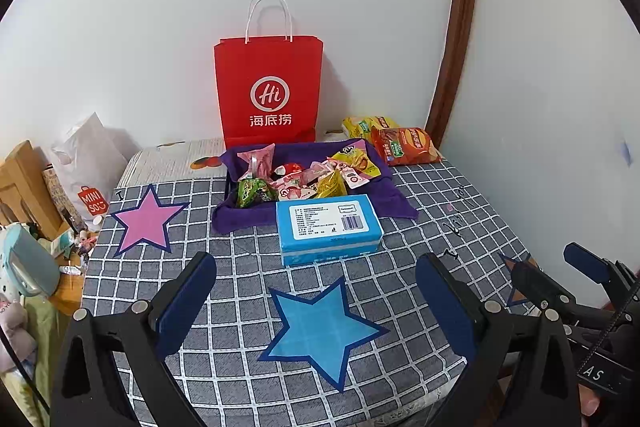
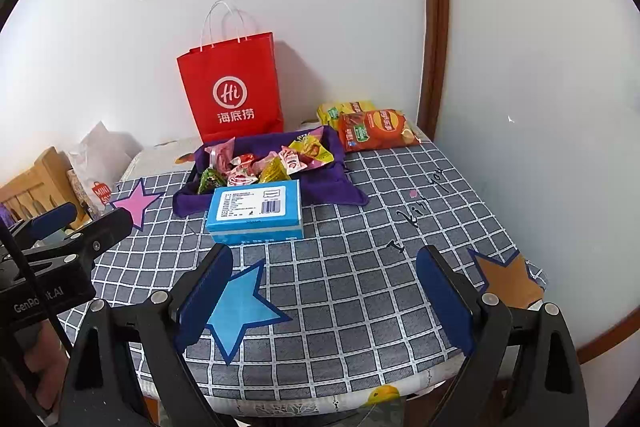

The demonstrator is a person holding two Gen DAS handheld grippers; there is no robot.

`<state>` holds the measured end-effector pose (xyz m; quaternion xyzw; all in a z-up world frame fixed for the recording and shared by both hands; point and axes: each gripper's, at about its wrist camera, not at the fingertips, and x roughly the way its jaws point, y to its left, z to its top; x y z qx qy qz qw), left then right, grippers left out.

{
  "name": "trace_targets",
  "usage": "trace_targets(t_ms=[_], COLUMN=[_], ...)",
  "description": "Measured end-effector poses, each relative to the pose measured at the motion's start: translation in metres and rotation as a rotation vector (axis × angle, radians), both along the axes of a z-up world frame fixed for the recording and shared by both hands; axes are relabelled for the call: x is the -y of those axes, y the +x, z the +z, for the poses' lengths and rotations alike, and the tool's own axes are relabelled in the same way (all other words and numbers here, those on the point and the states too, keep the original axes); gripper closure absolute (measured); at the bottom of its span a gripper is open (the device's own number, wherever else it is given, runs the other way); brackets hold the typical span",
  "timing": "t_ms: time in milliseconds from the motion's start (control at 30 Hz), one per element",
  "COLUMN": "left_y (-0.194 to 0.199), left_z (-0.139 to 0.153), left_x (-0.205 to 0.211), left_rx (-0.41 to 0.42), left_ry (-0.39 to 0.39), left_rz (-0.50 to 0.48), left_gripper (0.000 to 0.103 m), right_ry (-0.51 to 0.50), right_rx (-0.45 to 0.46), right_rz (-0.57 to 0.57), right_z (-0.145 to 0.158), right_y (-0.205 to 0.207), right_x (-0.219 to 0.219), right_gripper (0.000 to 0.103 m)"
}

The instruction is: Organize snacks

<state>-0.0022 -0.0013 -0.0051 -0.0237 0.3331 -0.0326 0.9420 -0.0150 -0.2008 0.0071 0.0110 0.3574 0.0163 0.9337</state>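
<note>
While the left gripper (image 1: 316, 307) and right gripper (image 2: 324, 307) hover with jaws wide and empty over the near tabletop (image 2: 360, 227), small snacks (image 1: 304, 175) fill the purple-lined tray (image 1: 248, 215), two chip bags (image 1: 404, 143) lie far right outside it, which fits either sorting stage.

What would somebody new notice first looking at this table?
The tall red paper bag standing against the wall at the table's far edge grabs the eye first. Just in front of it sits a purple-lined tray heaped with colourful snack packets, with a blue box at its near side. Bright paper stars, a blue star nearest, dot the checked tablecloth.
</note>
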Motion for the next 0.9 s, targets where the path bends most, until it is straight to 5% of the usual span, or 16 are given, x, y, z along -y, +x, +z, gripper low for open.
trace_targets(t_ms=[900], left_y=[0.0013], left_z=[-0.0004], left_x=[0.0012], left_rx=[0.004], left_ry=[0.002], left_rz=[-0.006], left_gripper=[0.002], right_ry=[-0.006], right_rx=[0.009], right_rz=[0.009], right_z=[0.0024], right_y=[-0.0003], right_x=[-0.0025], right_gripper=[0.011])
